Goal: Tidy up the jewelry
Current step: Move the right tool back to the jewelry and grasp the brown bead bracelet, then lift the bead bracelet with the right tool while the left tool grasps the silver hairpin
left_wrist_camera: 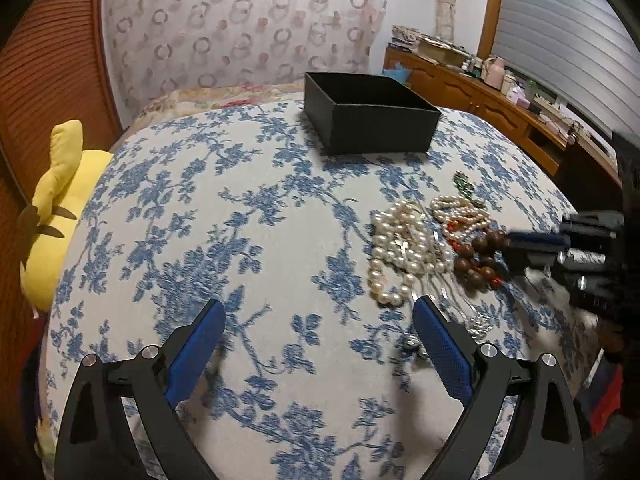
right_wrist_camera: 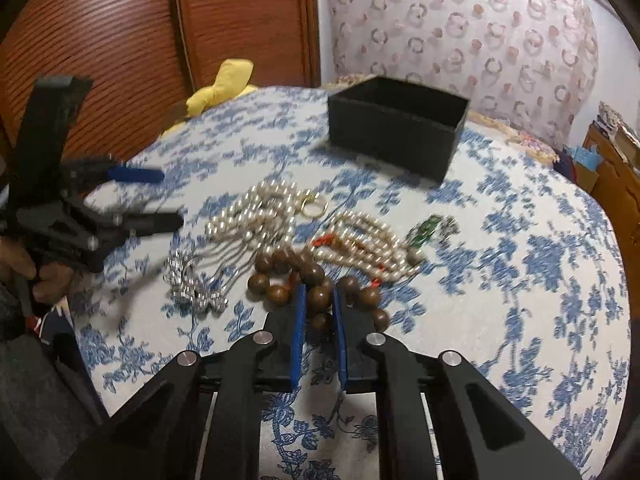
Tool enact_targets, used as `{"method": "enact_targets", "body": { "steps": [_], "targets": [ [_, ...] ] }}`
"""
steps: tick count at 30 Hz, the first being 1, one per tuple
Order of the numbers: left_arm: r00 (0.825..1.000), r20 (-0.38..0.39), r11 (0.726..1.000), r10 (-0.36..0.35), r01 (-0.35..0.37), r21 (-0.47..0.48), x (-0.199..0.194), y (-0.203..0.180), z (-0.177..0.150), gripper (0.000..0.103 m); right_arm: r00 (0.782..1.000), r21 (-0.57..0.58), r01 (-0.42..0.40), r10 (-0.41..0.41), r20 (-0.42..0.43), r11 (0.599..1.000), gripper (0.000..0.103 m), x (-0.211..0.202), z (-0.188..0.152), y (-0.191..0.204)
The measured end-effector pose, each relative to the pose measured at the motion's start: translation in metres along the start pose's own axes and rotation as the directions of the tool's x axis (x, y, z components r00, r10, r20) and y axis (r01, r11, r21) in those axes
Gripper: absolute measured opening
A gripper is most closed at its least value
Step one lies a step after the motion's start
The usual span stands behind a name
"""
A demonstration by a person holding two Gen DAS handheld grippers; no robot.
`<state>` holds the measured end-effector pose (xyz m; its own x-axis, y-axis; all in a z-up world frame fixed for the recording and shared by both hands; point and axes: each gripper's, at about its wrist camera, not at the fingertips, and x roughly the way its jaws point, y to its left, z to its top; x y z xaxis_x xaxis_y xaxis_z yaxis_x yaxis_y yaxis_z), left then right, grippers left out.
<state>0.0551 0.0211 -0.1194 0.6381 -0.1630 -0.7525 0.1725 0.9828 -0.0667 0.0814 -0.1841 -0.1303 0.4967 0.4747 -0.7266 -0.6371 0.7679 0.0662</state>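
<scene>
Surface: a bed (left_wrist_camera: 248, 240) under a blue-and-white floral cover; all the jewelry lies on it in one loose heap.
Receptacle: an open black box (left_wrist_camera: 370, 122), apparently empty, standing on the cover beyond the heap and well apart from it.
Task items: a wooden bead bracelet (right_wrist_camera: 316, 288) nearest the right claw; a large pearl strand (left_wrist_camera: 394, 258) beside it; a smaller pearl strand (right_wrist_camera: 370, 236) with red accents; a silver chain (right_wrist_camera: 196, 284) bunched at the heap's edge; a gold ring (right_wrist_camera: 314, 206); a small green piece (right_wrist_camera: 426, 232) (too blurred to name).
Right claw (right_wrist_camera: 320, 300): narrowed almost together around a brown bead of the wooden bracelet, one pad on each side; contact looks made, but the bracelet still rests on the cover.
Left claw (left_wrist_camera: 320, 320): spread wide and empty, poised over bare cover just beside the silver chain and large pearls.
Step (judged): securing the wooden bracelet for transfer to the box.
Risk 1: the grip is on a single round bead, which could roll out from between the pads.
Risk 2: the bracelet overlaps the smaller pearls, so lifting may drag or snag that strand.
Risk 3: the soft bedding gives under pressure, so a pad could catch fabric.
Bystander: a yellow plush toy (left_wrist_camera: 56, 208) at the bed's edge.
Writing: none legible on box, claws or jewelry.
</scene>
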Motion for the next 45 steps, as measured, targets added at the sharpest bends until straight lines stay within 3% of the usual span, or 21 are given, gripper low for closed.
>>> {"method": "enact_targets", "body": {
  "steps": [7,14,27,38,40,43,45],
  "targets": [
    [0.999,-0.004,0.999,-0.035,0.035,0.020,0.000,-0.019,-0.002,0.091,0.993,0.059,0.022,-0.029,0.117,0.998,0.015,-0.038,0.019,-0.021],
    [0.998,-0.016,0.998,-0.055,0.056,0.032,0.003,-0.034,-0.004,0.091,0.980,0.090,0.063,-0.078,0.181,0.994,0.015,-0.061,0.027,-0.031],
    [0.996,-0.034,0.993,-0.081,0.084,0.087,0.003,-0.062,-0.010,0.088,0.981,0.100,0.091,-0.107,0.165,0.991,0.015,-0.062,0.020,-0.035],
    [0.999,-0.046,0.990,-0.022,0.028,0.140,0.015,-0.076,-0.011,0.083,0.983,0.098,0.082,-0.097,0.158,0.992,0.015,-0.055,0.018,-0.032],
    [0.999,-0.039,0.988,-0.006,0.012,0.151,0.014,-0.077,-0.012,0.079,0.982,0.098,0.081,-0.096,0.160,0.992,0.015,-0.055,0.018,-0.032],
    [0.999,-0.033,0.989,-0.015,0.020,0.148,0.010,-0.074,-0.012,0.060,0.983,0.100,0.081,-0.096,0.159,0.992,0.015,-0.055,0.018,-0.032],
    [0.999,-0.036,0.990,-0.031,0.036,0.140,0.007,-0.070,-0.012,0.060,0.983,0.101,0.078,-0.094,0.159,0.992,0.015,-0.054,0.018,-0.031]
  ]
}}
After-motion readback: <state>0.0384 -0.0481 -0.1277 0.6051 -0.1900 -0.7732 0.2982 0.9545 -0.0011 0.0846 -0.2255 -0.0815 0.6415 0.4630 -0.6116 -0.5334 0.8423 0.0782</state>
